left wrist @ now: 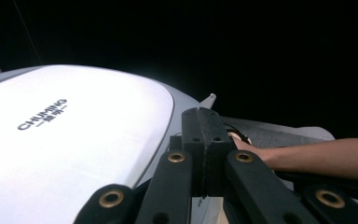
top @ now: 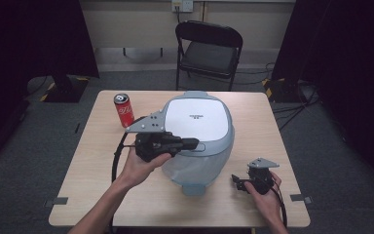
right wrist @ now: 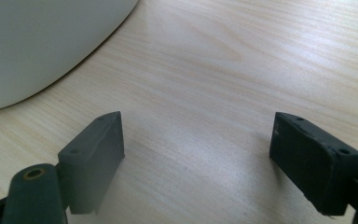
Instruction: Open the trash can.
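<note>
Grey appliance (top: 199, 141) lies under the left gripper (top: 193, 143) (jaws pressed together).

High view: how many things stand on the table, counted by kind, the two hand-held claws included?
Red drink can: 1
Grey-and-white lidded appliance: 1
Hand-held claws: 2, the left claw at the appliance lid and the right claw low over the table
Total: 4

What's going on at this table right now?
A person holds a gripper in each hand at a wooden table. The left gripper, jaws shut and empty, sits over the front edge of a grey-and-white lidded appliance. The right gripper rests open on the table beside it. A red can stands behind.
</note>
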`<move>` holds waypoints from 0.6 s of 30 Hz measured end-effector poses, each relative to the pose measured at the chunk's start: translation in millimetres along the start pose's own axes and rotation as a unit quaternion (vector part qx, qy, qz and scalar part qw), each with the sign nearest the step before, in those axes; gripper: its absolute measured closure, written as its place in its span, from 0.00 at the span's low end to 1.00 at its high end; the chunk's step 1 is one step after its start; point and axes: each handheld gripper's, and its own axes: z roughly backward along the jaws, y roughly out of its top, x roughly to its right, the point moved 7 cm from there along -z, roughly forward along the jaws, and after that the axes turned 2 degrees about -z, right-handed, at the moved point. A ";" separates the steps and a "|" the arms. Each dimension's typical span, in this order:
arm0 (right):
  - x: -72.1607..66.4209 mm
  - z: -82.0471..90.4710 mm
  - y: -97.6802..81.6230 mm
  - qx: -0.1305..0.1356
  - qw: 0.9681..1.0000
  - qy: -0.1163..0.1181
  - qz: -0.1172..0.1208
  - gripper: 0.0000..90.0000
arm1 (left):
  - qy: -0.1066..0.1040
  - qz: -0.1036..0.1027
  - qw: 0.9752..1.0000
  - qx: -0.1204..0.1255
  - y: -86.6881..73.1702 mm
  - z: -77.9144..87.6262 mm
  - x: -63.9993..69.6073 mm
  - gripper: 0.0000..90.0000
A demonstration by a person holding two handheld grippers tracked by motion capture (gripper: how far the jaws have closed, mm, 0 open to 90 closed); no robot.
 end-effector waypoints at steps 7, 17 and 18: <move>0.0 0.0 0.0 0.000 1.000 0.000 0.000 0.18 | 0.013 -0.009 1.000 -0.012 -6.7 -4.8 -0.2 1.00; -0.3 0.0 -0.1 0.000 1.000 0.001 0.000 0.18 | -0.002 0.012 1.000 -0.009 -7.9 -4.8 -2.5 1.00; -0.3 0.0 -0.1 0.000 1.000 0.001 0.000 0.18 | -0.004 0.013 1.000 -0.009 -8.3 -4.5 -3.3 1.00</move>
